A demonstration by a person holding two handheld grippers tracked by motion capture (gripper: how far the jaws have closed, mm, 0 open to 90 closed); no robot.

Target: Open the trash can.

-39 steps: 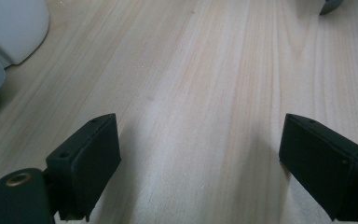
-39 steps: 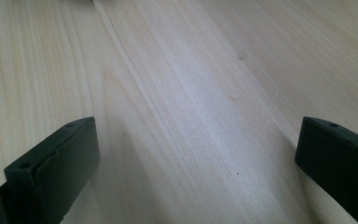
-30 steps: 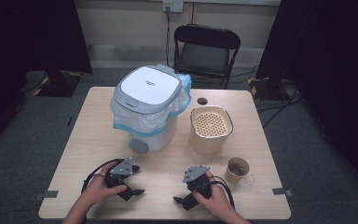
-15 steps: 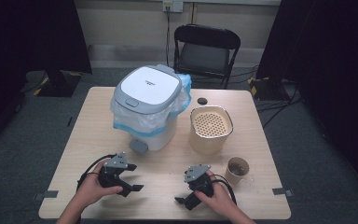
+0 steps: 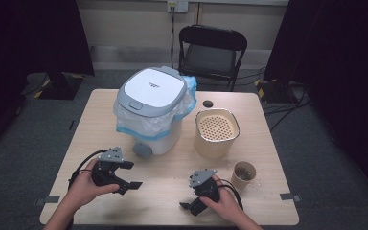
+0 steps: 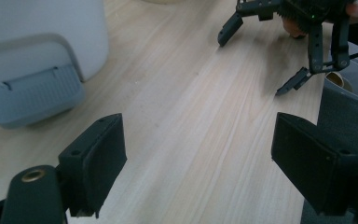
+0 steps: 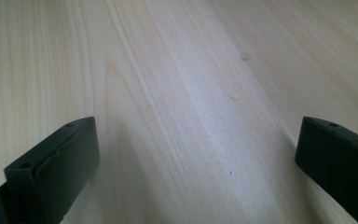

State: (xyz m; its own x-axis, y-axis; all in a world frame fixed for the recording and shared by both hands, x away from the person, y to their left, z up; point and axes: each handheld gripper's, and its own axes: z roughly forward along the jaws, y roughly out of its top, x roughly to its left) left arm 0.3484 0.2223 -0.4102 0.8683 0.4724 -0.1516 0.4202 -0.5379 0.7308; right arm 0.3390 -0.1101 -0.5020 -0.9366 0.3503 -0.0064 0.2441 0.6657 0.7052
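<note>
1. A wooden table carries everything; the landmark is the white pedal bin with a grey lid and a clear bag liner, standing at the table's middle.
2. The left gripper sits in the person's left hand near the bin's front, just off its grey pedal. Its jaws stand wide apart with nothing between them.
3. The right gripper is held in the right hand, well in front of the bin and to its right, close to the table's near edge. Its jaws also stand wide apart over bare wood.
4. A beige perforated container stands just right of the bin.
5. A paper cup stands further right and nearer the person.
6. A small dark round object lies behind the bin's right side.
7. A black chair stands beyond the table, behind the bin.
</note>
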